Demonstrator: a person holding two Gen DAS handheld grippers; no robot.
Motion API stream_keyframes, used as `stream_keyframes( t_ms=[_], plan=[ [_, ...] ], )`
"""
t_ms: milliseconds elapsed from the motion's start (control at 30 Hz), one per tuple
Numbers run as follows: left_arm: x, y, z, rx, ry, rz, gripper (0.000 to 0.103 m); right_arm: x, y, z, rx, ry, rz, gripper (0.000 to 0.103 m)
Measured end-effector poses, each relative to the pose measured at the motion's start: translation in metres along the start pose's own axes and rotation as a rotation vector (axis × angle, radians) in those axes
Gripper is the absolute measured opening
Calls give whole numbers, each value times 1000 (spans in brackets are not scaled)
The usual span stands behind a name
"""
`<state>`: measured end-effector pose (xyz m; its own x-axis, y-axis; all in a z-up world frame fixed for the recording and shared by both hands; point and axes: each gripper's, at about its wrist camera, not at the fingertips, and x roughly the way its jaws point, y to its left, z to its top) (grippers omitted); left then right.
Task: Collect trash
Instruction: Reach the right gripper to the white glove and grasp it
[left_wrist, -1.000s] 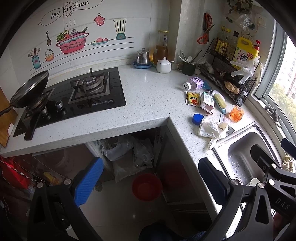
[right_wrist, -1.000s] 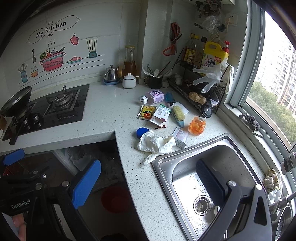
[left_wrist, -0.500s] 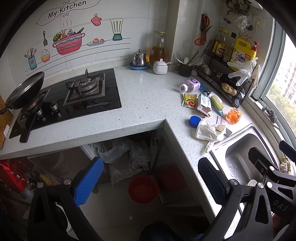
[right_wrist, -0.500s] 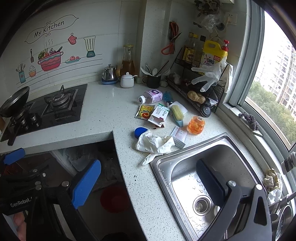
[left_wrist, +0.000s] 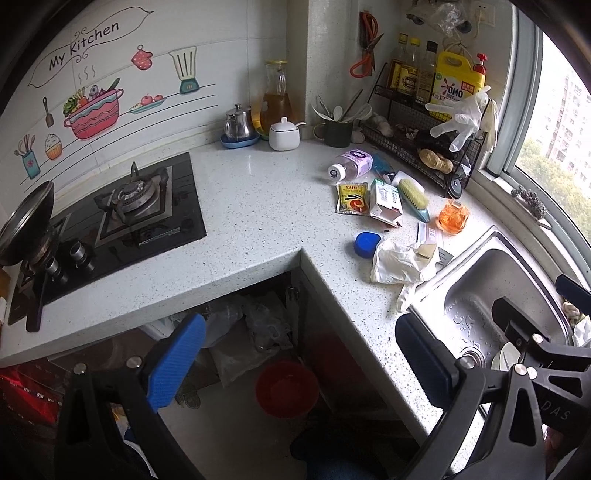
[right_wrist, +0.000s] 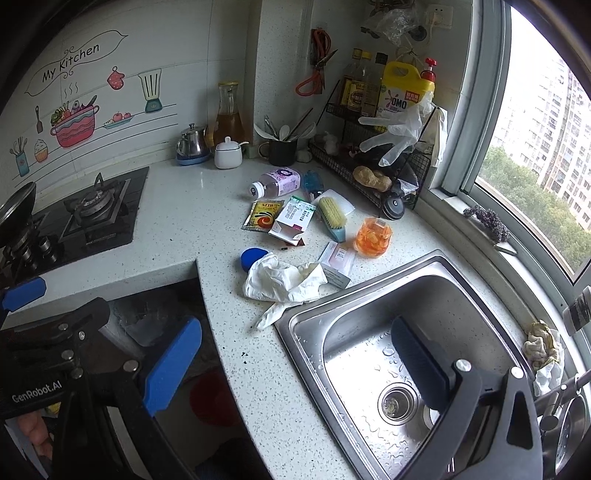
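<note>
You hold both grippers above a speckled white L-shaped countertop (left_wrist: 258, 206), neither touching anything. Your left gripper (left_wrist: 299, 354) has its blue-padded fingers spread wide with nothing between them, hanging over the open space under the counter, where a red bucket (left_wrist: 287, 387) sits on the floor. Your right gripper (right_wrist: 295, 362) is likewise spread wide and empty, one finger over the steel sink (right_wrist: 369, 306). The trash lies in a loose cluster on the counter at about twelve o'clock from the right gripper, between the sink and a black wire rack (right_wrist: 369, 162): a crumpled white glove (right_wrist: 280, 282) at the sink's near corner, a blue cap (right_wrist: 253, 257) touching its far edge, a small white box (right_wrist: 338, 264) beside it, an opened carton (right_wrist: 291, 221), a yellow sachet (right_wrist: 263, 215), a purple-labelled bottle (right_wrist: 277, 182) on its side, and an orange crumpled wrapper (right_wrist: 373, 236). A scrub brush (right_wrist: 332, 216) lies among them. At ten o'clock sits a black gas hob (right_wrist: 88, 210).
</note>
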<state>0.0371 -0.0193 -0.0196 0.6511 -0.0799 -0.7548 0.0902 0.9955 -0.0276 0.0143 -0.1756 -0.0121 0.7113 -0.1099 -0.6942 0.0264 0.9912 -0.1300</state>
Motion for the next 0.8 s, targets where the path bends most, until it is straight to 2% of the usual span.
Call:
stream_keyframes(
  t_ms=[167,300,633,800],
  plan=[
    [34,-10,16,47,54,-54,102,22,-8,4,25,44,-15,103],
    [65,-15,34,77,111,-64,102,44,-13,13,48,89,-10,103],
    [157,1,58,159,251,-45,102,133,4,35,8,244,66,103],
    [197,4,61,194,290,-27,102,175,15,37,-46,322,44,103]
  ],
)
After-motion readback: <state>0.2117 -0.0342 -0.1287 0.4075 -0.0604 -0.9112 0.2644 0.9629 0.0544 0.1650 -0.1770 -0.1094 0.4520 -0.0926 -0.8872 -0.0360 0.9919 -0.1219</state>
